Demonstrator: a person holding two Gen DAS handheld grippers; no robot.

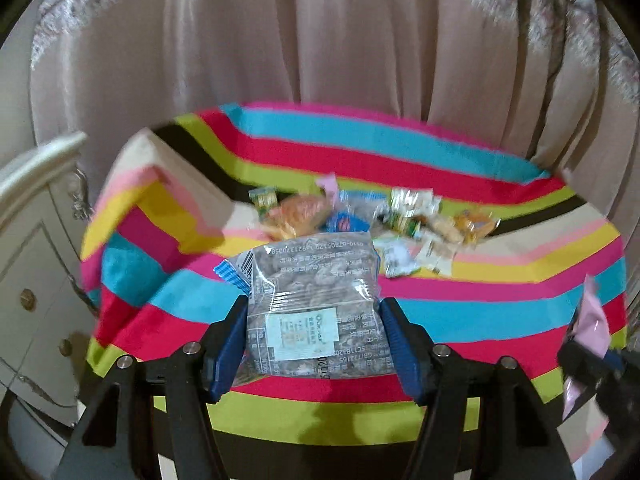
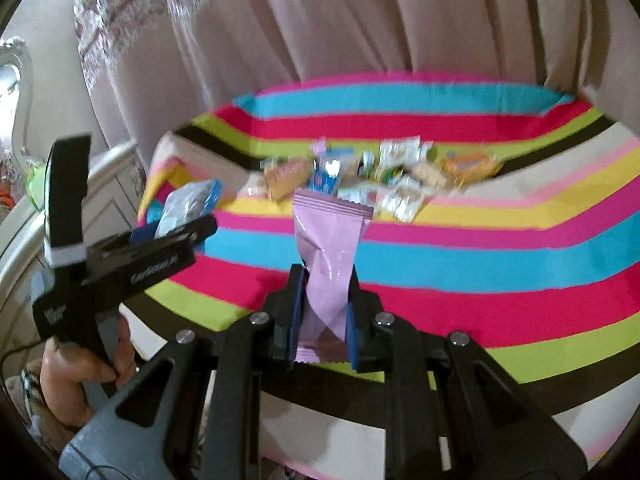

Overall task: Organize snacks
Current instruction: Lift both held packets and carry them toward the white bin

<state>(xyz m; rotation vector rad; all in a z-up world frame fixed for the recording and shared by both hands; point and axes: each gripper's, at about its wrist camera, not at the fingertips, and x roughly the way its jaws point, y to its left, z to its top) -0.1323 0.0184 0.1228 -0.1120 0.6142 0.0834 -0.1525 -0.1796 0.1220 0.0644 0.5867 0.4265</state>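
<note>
left gripper [image 1: 314, 316]: closed on clear bag [image 1: 312, 304], held above striped cloth [image 1: 480, 304]
right gripper [image 2: 322, 312]: pinching pink packet [image 2: 330, 264], upright, off cloth
snack pile [image 1: 360, 216]: far side of cloth, blurred

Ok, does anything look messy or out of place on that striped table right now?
Yes. The small snack packets lie in a jumbled heap at the far side of the striped cloth, overlapping at odd angles. The pink packet is twisted in the right gripper. Nothing looks spilled or torn, though the pictures are blurry.
</note>
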